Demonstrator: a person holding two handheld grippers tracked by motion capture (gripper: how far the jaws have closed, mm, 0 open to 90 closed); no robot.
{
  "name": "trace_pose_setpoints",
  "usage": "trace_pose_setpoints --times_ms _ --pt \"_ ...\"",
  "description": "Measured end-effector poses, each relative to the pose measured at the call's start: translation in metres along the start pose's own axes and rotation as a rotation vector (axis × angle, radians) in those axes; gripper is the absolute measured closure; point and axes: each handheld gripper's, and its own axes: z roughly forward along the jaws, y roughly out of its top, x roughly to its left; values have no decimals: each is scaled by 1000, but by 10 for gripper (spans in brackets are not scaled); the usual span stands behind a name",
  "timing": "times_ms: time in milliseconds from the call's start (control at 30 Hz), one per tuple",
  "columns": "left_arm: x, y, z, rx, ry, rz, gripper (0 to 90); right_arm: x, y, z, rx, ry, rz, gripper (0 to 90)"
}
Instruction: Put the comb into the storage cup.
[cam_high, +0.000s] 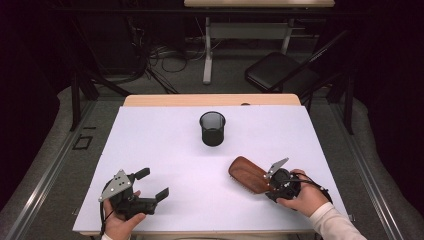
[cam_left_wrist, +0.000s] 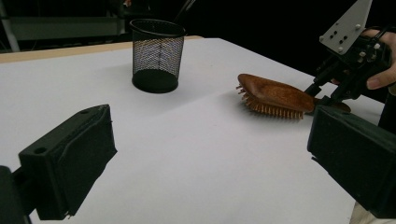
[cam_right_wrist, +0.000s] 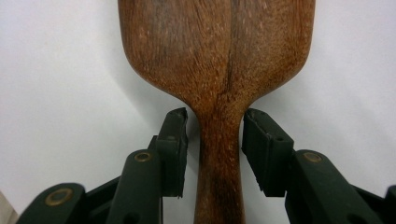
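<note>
A brown wooden hairbrush lies bristles down on the white table, right of centre. Its handle points toward my right gripper. In the right gripper view the narrow neck of the hairbrush runs between the two jaws of my right gripper. The jaws stand close on either side, with a thin gap showing at the left pad. My left gripper rests at the near left, open and holding nothing. In the left gripper view the hairbrush and the right gripper appear beyond the left gripper.
A black mesh pen cup stands upright at the table's middle back, also seen as the cup in the left gripper view. Beyond the table are a folding chair, cables and another desk's legs.
</note>
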Motion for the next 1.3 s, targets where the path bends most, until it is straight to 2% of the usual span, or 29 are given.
trace_pose_setpoints --times_ms 567,700,733,833,1300 --pt "0 0 0 0 1 -4 9 0 0 3 -9 -8 9 646" --pt "0 0 0 -1 2 -5 9 0 1 2 3 -11 11 658" --pt "0 0 0 -1 2 -5 9 0 0 4 -28 -12 13 666" --pt "0 0 0 -1 1 -5 9 0 1 2 9 -10 10 678" --pt "1 0 0 -1 2 -5 9 1 1 3 -7 -14 12 713"
